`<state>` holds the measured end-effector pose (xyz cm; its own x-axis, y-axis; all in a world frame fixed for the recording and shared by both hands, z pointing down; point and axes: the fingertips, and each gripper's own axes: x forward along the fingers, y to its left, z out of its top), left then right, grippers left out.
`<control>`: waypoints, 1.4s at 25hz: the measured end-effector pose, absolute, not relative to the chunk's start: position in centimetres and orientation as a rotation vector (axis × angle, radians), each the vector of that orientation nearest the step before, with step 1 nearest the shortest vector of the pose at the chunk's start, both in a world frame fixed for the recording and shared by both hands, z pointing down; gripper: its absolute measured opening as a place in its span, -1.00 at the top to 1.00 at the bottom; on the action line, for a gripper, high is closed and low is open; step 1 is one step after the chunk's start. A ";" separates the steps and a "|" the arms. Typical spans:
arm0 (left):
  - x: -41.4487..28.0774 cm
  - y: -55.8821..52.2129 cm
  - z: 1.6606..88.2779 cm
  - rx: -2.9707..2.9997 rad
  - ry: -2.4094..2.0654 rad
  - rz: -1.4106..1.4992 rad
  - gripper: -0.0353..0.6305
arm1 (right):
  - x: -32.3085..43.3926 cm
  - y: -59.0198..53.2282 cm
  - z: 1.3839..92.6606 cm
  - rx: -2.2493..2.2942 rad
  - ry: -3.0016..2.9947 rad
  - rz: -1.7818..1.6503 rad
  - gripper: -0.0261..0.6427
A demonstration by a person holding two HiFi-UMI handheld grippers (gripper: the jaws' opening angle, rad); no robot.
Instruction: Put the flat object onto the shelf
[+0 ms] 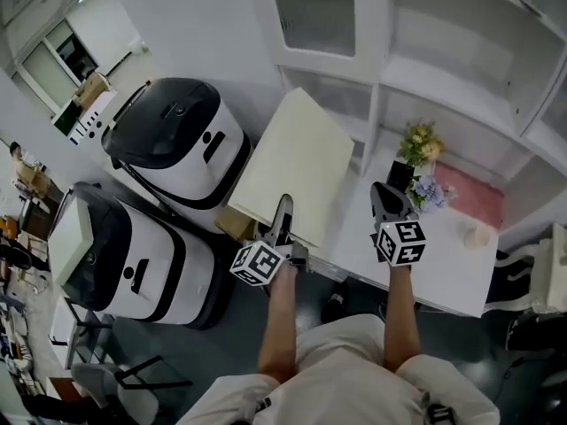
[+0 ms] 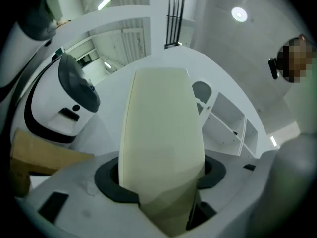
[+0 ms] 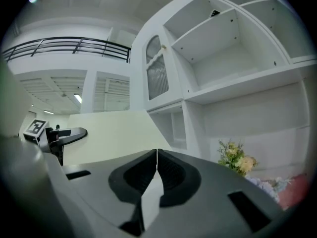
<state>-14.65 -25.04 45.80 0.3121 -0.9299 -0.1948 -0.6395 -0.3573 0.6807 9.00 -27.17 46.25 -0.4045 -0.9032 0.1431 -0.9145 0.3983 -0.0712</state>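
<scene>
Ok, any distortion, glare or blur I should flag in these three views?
Head view: evenly lit, mild bending at the edges, the panel sharp. Left gripper view: strong fisheye, dark corners, a ceiling lamp blown out, the panel soft close to the camera. Right gripper view: fisheye curves the shelf; the flowers look slightly soft.

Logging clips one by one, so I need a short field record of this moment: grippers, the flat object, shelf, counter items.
left gripper: shut on the near edge of the flat cream board
right gripper: shut, nothing between its jaws, above the counter
flat cream board: tilted, in front of the shelf unit
task state: board not yet on a shelf
on counter: flowers, pink item
</scene>
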 end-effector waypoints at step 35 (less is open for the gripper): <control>-12.2 -38.3 55.5 1.446 -0.940 -1.053 0.06 | 8.6 -36.6 47.3 1.666 -2.531 0.170 0.72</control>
<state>-12.18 -38.27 55.49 0.2999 -0.9468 -0.1169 -0.0082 -0.1251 0.9921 8.63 -36.63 47.28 -0.3932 -0.9070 0.1505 -0.9190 0.3927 -0.0344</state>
